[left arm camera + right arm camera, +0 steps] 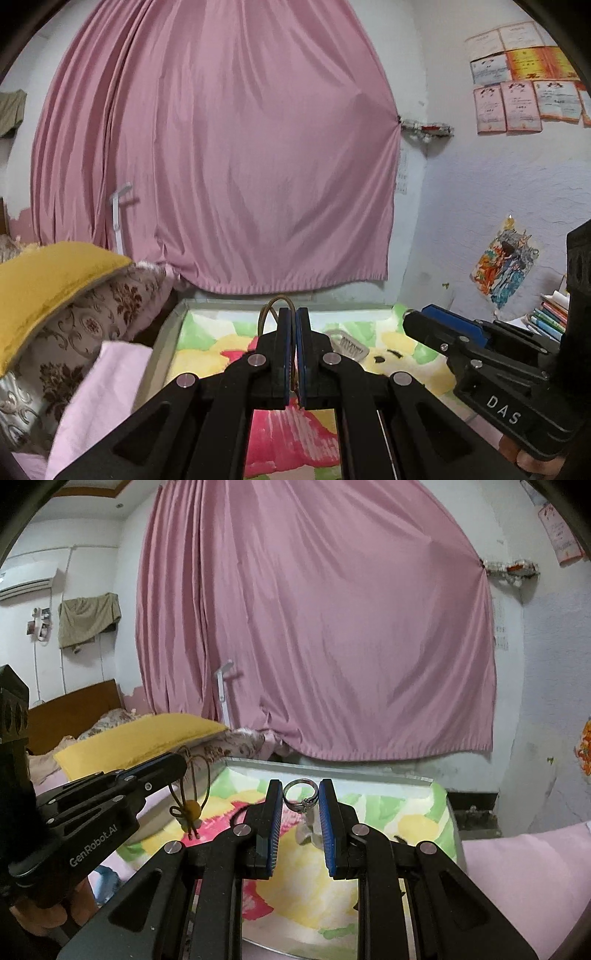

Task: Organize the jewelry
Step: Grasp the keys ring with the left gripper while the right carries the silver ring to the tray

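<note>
- Pink curtain [221, 147] fills centre of both views, tied back at right edge.
- Yellow cushion [48, 284] at left, lying on a floral pillow [92, 321].
- Certificates [524, 77] taped to the wall, upper right of left view.
- Cartoon sticker [504, 262] on wall, right side; stack of books [546, 314] below it.
- Air conditioner [26, 581] upper left of right view, green cloth [88, 618] hanging beside it.
- Wooden headboard [74, 709] at left.

Open air above the tray [439, 805]; pillows [147, 738] crowd its left edge, curtain [314, 627] hangs behind.
</note>
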A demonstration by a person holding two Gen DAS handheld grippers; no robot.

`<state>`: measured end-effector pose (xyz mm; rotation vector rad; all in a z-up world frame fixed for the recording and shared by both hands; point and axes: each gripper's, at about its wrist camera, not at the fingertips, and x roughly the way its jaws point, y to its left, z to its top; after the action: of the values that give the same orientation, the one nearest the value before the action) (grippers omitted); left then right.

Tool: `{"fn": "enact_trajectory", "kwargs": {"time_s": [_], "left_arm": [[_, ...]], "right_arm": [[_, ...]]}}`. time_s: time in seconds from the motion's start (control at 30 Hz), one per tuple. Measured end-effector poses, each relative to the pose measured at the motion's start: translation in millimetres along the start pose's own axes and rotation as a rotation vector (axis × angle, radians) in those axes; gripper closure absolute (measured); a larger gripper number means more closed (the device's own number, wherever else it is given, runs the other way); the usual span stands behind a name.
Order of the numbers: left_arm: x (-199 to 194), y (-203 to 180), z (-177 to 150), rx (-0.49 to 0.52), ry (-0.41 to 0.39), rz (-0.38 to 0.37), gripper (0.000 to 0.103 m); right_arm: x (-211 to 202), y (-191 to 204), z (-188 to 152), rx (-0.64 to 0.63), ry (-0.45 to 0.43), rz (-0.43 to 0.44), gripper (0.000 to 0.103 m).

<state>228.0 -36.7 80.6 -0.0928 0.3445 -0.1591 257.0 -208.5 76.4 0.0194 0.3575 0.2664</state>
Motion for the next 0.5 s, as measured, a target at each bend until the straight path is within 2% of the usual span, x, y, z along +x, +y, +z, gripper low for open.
{"fn": "enact_trajectory", "kwargs": {"time_s": [0.2,0.4,0.5], "left_arm": [[27.9,12.2,-9.6,-0.047,0.141,0.004,0.1],[49.2,20.8,-22.2,-0.081,0.295,0.003,0.1],[54.2,20.2,-25.0,-0.078,0.344,-0.007,0.1]], "right_arm": [[25.8,-9.4,-12.7,0.027,0.101,-0.002,0.085],[56.6,-23.5,-25.2,0.073,0.261,0.016,0.085],[70.8,-28.4,-33.5,0.095,0.342,0.039,0.085]]}}
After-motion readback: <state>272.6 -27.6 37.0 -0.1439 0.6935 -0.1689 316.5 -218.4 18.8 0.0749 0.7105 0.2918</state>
